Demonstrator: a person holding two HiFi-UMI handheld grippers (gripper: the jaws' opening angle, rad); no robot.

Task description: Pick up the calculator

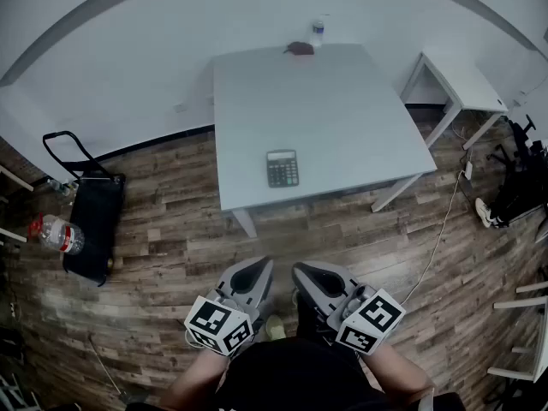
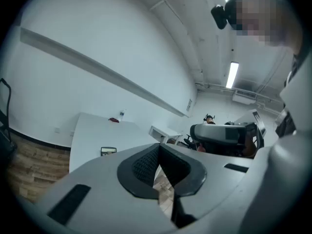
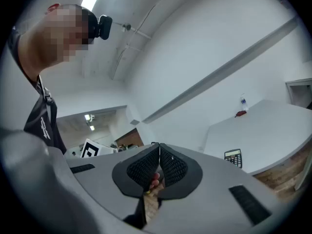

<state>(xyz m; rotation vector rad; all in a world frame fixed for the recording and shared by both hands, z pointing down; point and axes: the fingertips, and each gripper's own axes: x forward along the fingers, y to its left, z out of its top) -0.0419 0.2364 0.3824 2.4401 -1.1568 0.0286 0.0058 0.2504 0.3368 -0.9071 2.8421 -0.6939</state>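
A dark calculator (image 1: 282, 168) lies flat near the front edge of the white table (image 1: 342, 118). It shows small in the left gripper view (image 2: 108, 151) and the right gripper view (image 3: 233, 157). Both grippers are held low over the wooden floor, side by side, well short of the table. My left gripper (image 1: 259, 265) (image 2: 158, 146) is shut, its tips meeting with nothing between them. My right gripper (image 1: 302, 271) (image 3: 159, 146) is likewise shut and empty. Each gripper points toward the table.
A water bottle (image 1: 318, 31) and a small dark red object (image 1: 300, 49) stand at the table's far edge. A second white table (image 1: 462, 80) stands to the right. A black trolley bag (image 1: 94, 217), a water jug (image 1: 58, 234) and a floor cable (image 1: 441, 229) flank the approach.
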